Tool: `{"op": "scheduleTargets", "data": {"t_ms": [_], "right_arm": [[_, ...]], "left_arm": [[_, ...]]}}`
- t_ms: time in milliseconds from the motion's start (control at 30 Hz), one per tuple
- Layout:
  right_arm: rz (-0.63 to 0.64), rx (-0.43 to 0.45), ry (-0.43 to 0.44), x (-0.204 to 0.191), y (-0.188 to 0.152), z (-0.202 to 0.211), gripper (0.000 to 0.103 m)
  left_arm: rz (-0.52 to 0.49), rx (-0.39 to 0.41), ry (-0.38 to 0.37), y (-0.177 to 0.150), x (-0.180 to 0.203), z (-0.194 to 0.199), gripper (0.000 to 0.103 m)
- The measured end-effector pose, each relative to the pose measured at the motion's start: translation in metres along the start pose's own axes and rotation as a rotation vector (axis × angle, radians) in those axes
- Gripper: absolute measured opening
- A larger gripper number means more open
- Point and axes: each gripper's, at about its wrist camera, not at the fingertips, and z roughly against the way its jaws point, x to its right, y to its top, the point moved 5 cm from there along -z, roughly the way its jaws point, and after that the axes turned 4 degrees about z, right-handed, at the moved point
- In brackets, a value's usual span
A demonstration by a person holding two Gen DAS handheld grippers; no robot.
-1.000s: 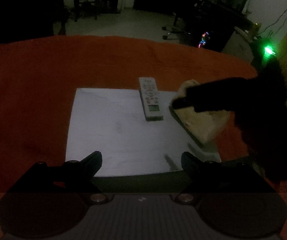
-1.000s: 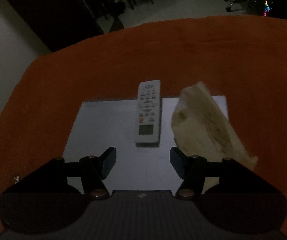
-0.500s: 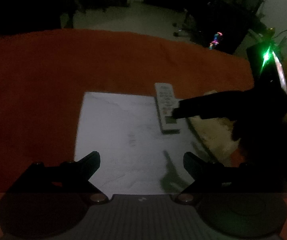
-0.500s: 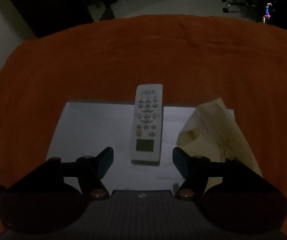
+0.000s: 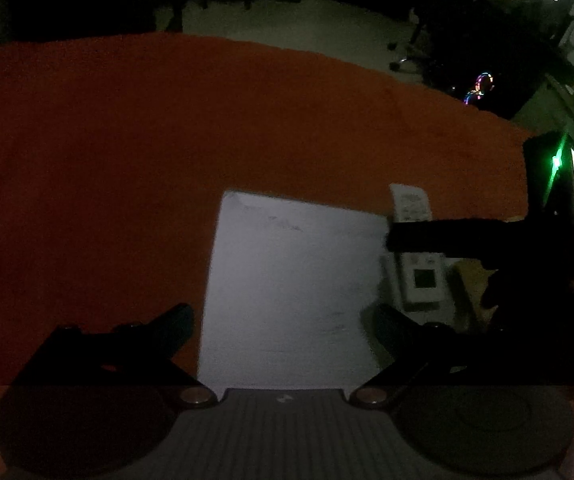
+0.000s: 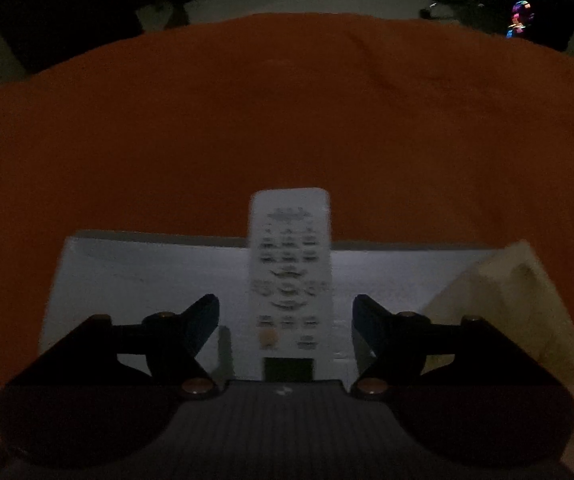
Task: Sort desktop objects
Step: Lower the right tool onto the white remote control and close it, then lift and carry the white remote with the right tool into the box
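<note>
remote: white remote control (image 6: 289, 280), lies flat, buttons up, on the pale sheet (image 6: 147, 280); far end pokes past the sheet's far edge onto the orange cloth (image 6: 287, 120).
handling (guess): light, stiff plastic, smooth sides so prob. a bit slippery; not fragile. Best hold = across the long sides near mid-body, below the button cluster, so it doesn't tip.
right claw (image 6: 286, 316): jaws opening, approx. mid-wide; remote runs between the two tips w/ a gap each side, pads not pressing. Nothing held.
right claw, other view: dark finger crosses above the remote (image 5: 419, 240) in the left wrist cam; contact can't be told from there.
left claw (image 5: 283, 330): jaws opening, v. wide, nothing between them but the sheet (image 5: 287, 280); holds nothing. Remote is off to its right.
paper bag: crumpled tan bag (image 6: 527, 300) just right of the remote, partly on the sheet, near the right claw's outer finger. Soft, thin, would crush if pinched hard (guess).
table: covered by the orange cloth; room beyond is dark, details too dim.
</note>
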Motion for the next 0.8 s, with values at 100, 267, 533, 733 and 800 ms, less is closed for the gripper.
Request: {"op": "scheduleTargets", "data": {"t_ms": [100,267,533,733,800], "right_arm": [[0.003,0.007,-0.001,0.003,-0.007,-0.003,0.074],[0.007,0.060,-0.015,0.003,-0.008,0.001,0.050],[0.062,0.066,-0.033,-0.002,-0.016,0.012,0.049],[0.067,0.099,-0.056,0.000,-0.007,0.022,0.049],[0.062,0.112,-0.051,0.001,-0.006,0.032,0.049]], "left_arm": [[0.007,0.008,0.012,-0.004,-0.008,0.000,0.099],[0.004,0.010,0.016,-0.008,-0.012,0.000,0.099],[-0.026,0.009,0.026,-0.011,-0.013,0.004,0.099],[-0.027,0.033,0.048,-0.015,-0.017,0.021,0.099],[-0.041,0.039,0.056,-0.016,-0.015,0.028,0.099]]}}
